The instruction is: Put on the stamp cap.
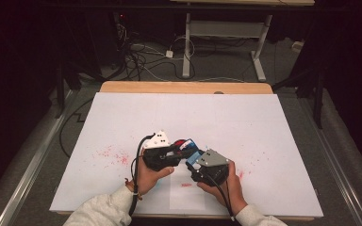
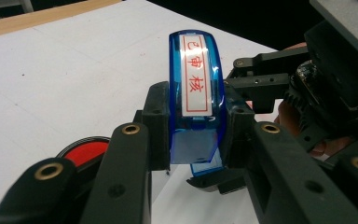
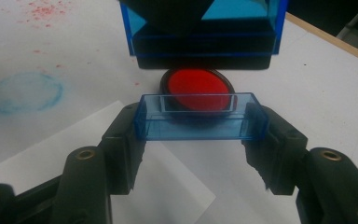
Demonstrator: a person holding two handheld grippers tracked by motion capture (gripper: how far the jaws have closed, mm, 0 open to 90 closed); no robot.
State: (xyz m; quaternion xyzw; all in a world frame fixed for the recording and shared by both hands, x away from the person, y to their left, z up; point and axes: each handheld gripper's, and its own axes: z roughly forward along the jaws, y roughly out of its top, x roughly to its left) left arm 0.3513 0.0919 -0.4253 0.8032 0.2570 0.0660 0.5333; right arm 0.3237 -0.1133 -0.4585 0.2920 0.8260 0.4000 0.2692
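Stamp [image 2: 196,93], blue with red characters on its label, sits clamped in the left claw [image 2: 193,135] above the white desk [image 1: 264,127]. The right claw [image 3: 200,126] is clamped on its clear blue cap [image 3: 200,122], so the cap looks already off. The red ink pad [image 3: 196,89] waits just beyond; inking and stamping the paper [image 3: 74,154] seem left.

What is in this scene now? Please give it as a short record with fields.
left gripper: shut on the blue stamp, label with red characters facing the camera
right gripper: shut on the clear blue cap, separate from the stamp
red ink pad: open, on the table
white sheet: lying below the grippers
table: white, with red specks
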